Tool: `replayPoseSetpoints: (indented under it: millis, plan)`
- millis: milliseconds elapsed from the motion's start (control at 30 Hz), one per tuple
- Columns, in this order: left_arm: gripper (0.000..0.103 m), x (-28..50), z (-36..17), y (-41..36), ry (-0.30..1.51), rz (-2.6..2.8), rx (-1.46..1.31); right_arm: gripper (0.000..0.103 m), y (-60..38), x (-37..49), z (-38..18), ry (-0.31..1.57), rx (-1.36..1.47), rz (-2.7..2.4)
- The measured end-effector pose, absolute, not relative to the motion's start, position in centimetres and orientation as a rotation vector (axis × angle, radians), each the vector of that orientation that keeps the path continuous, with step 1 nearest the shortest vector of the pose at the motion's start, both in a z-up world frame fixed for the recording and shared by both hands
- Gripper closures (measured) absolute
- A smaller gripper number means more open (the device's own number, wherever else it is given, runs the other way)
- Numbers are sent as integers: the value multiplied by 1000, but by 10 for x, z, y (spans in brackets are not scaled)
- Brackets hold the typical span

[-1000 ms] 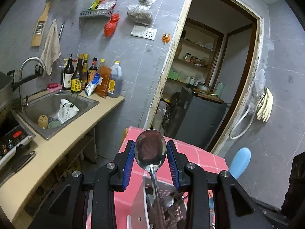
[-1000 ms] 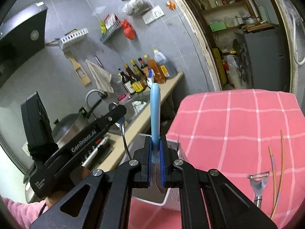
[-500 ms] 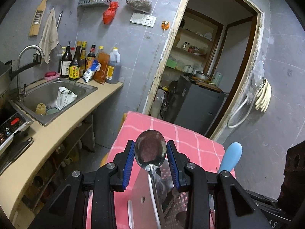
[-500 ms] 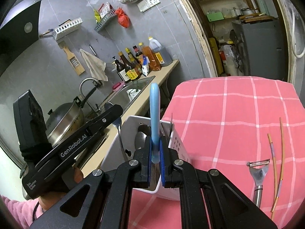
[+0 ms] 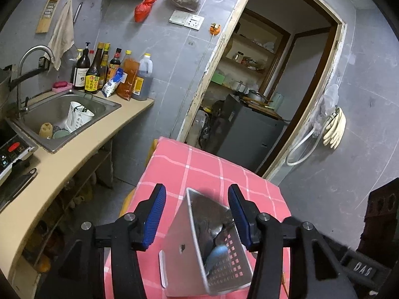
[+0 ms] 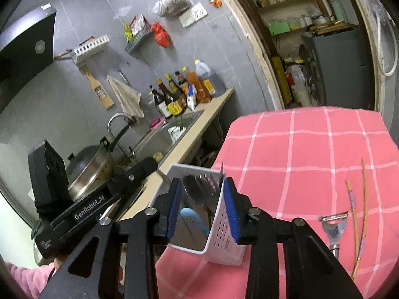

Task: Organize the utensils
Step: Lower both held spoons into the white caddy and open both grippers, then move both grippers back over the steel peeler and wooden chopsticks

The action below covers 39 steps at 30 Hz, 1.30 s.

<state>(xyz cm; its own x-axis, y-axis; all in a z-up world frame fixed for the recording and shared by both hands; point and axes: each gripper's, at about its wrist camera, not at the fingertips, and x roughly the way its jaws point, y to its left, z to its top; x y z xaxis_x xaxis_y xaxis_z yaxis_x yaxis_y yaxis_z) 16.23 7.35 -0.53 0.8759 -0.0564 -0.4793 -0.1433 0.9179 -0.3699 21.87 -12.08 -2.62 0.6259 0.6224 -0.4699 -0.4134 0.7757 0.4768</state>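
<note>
Though it stands among heavier kitchen goods, the utensil caddy [image 5: 219, 264] reads as a light, thin-walled plastic box, stiff enough to hold shape but easily tipped if knocked near its rim.

Item: white caddy with a solid side and a perforated side, open at the top. Place: on the pink checked surface [image 6: 311, 149], at its near left corner.

Contents: a blue-handled utensil [image 6: 193, 220] lying slanted inside, a metal spoon [image 5: 215, 229] and other dark utensils too blurred to name. Metal pieces are judged smooth and slippery; best taken by the handle, not the bowl.

Still out: a metal peeler [image 6: 333, 226] and a pair of thin orange chopsticks [image 6: 359, 221], side by side on the surface to the right of the caddy. The peeler is stiff and modestly weighty, best gripped at mid-handle; the chopsticks are light, liable to roll, best pinched together near the middle.

Left gripper [image 5: 197, 216]: jaws opening, about half spread, holding nothing, caddy below.

Right gripper [image 6: 203, 209]: jaws opening, likewise empty, above the caddy mouth.
</note>
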Motion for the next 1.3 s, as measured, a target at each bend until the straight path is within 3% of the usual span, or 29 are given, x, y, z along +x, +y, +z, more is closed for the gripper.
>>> replayPoseSetpoints:
  millis: [167, 267, 333, 433, 833, 1200, 1300]
  plan:
    - [39, 159, 4, 69, 481, 32, -398, 47, -142, 214, -11, 588, 351, 532]
    - [22, 159, 11, 61, 470, 15, -387, 30, -159, 210, -3, 539, 347, 465]
    - [11, 158, 14, 53, 464, -6, -383, 14, -175, 205, 0, 505, 339, 405]
    - [2, 158, 19, 35, 453, -31, -357, 2, -198, 200, 3, 476, 333, 332]
    - [1, 175, 13, -57, 528, -204, -251, 2, -313, 193, -32, 582, 368, 100]
    - [1, 219, -57, -118, 799, -238, -241, 2, -359, 230, -108, 815, 401, 181]
    - [8, 229, -79, -122, 869, -219, -264, 2, -359, 255, -128, 873, 403, 235]
